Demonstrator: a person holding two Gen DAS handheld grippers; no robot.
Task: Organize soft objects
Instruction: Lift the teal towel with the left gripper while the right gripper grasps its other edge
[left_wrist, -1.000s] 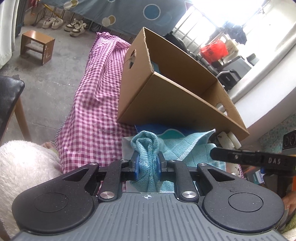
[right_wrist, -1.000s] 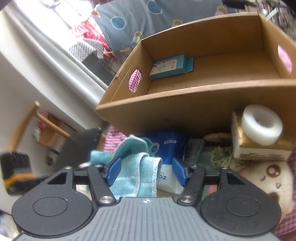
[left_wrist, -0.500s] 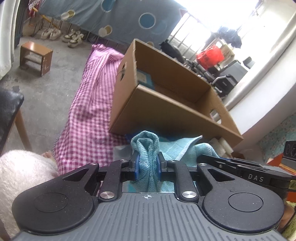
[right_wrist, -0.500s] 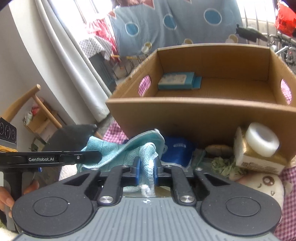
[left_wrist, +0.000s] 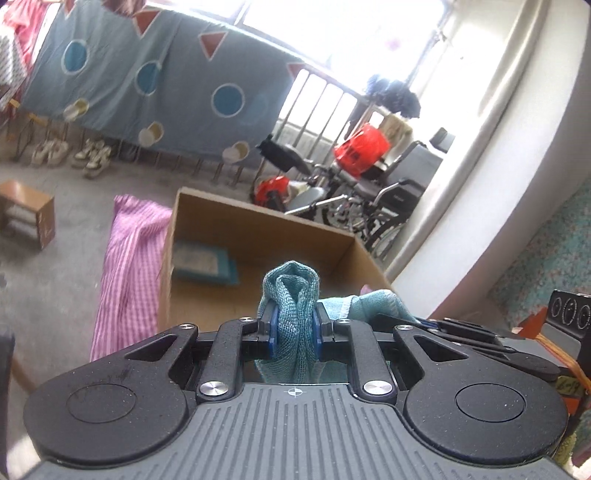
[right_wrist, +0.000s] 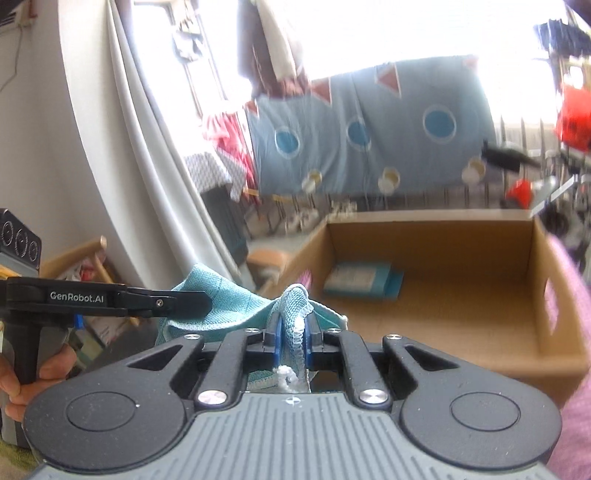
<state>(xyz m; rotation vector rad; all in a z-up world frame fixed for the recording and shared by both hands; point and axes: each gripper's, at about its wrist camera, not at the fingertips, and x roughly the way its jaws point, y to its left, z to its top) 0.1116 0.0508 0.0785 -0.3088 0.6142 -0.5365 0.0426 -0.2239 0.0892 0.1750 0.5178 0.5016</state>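
A teal knitted towel (left_wrist: 293, 295) is pinched in my left gripper (left_wrist: 294, 328), which is shut on a bunched fold. My right gripper (right_wrist: 292, 334) is shut on another edge of the same towel (right_wrist: 221, 302). Both hold it up in the air, level with the near rim of an open cardboard box (left_wrist: 258, 229), also seen in the right wrist view (right_wrist: 443, 314). A blue flat packet (left_wrist: 203, 260) lies on the box floor at its far left (right_wrist: 360, 280). The left gripper's body shows in the right wrist view (right_wrist: 110, 297).
The box stands on a pink checked cloth (left_wrist: 125, 266). A small wooden stool (left_wrist: 26, 212) is on the floor at left. Wheelchairs (left_wrist: 369, 192) and a red bag stand behind the box. A wooden chair (right_wrist: 85, 266) is at the left wall.
Both grippers rose with the towel from the table clutter to box-rim height. The right gripper, open a second ago, closed on the towel's edge.
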